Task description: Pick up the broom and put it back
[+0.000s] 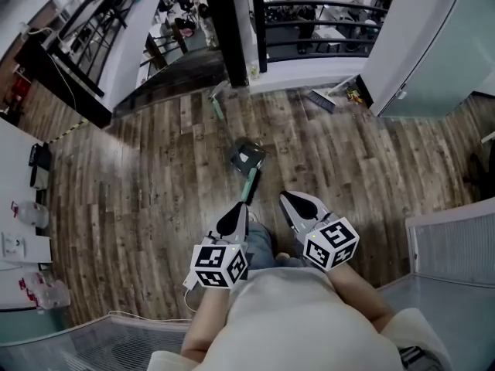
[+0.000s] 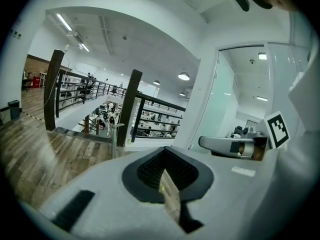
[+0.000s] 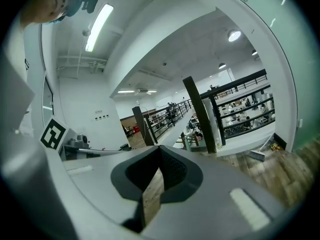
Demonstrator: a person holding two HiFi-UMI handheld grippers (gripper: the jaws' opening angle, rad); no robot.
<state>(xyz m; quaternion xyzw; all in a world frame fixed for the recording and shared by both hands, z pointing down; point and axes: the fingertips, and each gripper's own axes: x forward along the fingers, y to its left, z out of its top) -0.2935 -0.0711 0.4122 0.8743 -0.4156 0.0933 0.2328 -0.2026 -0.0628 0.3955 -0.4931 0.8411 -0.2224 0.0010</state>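
A green-handled tool with a dark head (image 1: 247,158) lies on the wood floor, straight ahead of both grippers. A flat broom head (image 1: 320,100) rests by the white ledge under the railing, and it shows again as the broom (image 3: 257,154) at the right of the right gripper view. My left gripper (image 1: 239,207) and right gripper (image 1: 285,198) are held side by side low in the head view, short of the green tool, pointing at it. The left gripper (image 2: 167,178) is shut on nothing, with only floor showing through the slit. The right gripper (image 3: 154,183) is likewise shut and empty.
A dark post (image 1: 224,29) and black railing (image 1: 325,14) edge the floor ahead, with an open drop behind them. A pale green glass partition (image 1: 433,45) stands at the right and a white desk (image 1: 19,207) at the left. A grey grated panel (image 1: 448,246) is at the near right.
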